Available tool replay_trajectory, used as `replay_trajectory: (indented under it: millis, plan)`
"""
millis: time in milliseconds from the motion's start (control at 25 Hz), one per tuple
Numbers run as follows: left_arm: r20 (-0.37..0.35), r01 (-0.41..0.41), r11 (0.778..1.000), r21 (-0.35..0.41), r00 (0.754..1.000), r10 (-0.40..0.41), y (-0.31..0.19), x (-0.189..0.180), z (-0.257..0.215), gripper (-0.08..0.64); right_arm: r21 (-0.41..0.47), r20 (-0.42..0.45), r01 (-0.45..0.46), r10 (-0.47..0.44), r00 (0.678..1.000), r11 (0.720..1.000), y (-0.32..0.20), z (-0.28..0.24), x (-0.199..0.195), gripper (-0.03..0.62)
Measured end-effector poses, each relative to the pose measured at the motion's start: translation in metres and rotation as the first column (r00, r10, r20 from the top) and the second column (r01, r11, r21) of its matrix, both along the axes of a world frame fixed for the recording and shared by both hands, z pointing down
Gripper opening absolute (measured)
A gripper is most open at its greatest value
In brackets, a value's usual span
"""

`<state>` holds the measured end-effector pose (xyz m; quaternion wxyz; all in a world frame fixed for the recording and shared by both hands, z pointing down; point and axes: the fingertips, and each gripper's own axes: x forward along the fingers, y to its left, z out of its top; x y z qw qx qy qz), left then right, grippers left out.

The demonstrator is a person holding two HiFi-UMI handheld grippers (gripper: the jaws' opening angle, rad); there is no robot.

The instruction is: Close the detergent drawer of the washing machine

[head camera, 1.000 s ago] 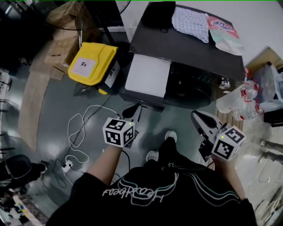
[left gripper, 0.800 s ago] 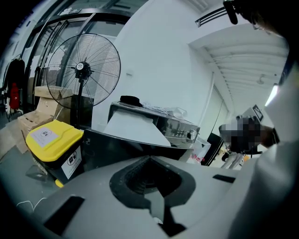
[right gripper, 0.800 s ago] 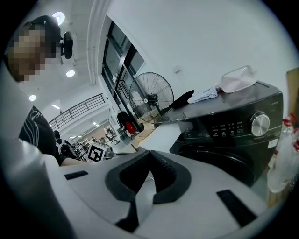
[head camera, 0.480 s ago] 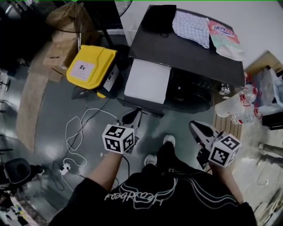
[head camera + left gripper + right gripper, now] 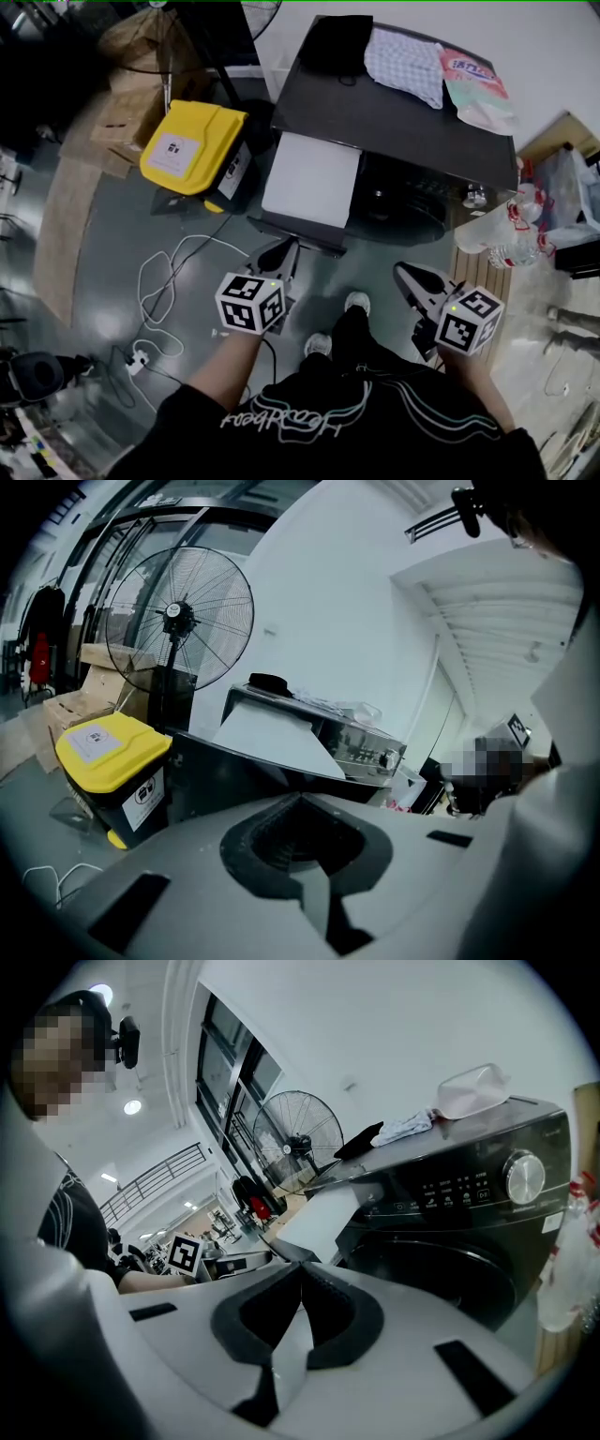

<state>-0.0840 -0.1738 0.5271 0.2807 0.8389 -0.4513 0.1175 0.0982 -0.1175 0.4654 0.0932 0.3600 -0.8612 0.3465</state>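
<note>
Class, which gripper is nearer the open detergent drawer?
Left. The left gripper hangs just short of the front edge of the detergent drawer; the right gripper is off to its right, facing the door.

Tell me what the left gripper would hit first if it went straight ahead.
Most likely the dark front panel of the pulled-out white detergent drawer; the left gripper points at it, nothing visible between. Depth is unclear.

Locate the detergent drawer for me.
In the head view the detergent drawer juts out open from the washing machine, just right of the yellow-lidded bin and ahead of the left gripper.
</note>
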Motion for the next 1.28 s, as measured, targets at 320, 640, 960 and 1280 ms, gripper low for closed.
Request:
replay_trajectory:
  millis: [320, 640, 960, 1280]
  plan:
    - [0.002, 0.000, 1.000, 0.014, 1.000, 0.000, -0.001, 0.003, 0.001, 0.023, -0.008, 0.001, 0.011, -0.011, 1.000, 1.000, -0.004, 0.005, 0.000, 0.028]
    - [-0.013, 0.006, 1.000, 0.006, 1.000, -0.006, -0.007, 0.004, 0.000, 0.023, -0.021, 0.005, 0.019, -0.019, 1.000, 1.000, -0.011, 0.008, -0.005, 0.028]
    - [-0.018, 0.007, 1.000, 0.020, 1.000, -0.007, -0.011, 0.004, 0.000, 0.023, -0.027, 0.007, 0.028, -0.028, 1.000, 0.999, -0.018, 0.012, -0.011, 0.028]
    - [-0.009, 0.007, 1.000, 0.022, 1.000, -0.006, -0.016, 0.006, 0.000, 0.023, -0.034, 0.013, 0.027, -0.027, 1.000, 0.999, -0.024, 0.015, -0.013, 0.028]
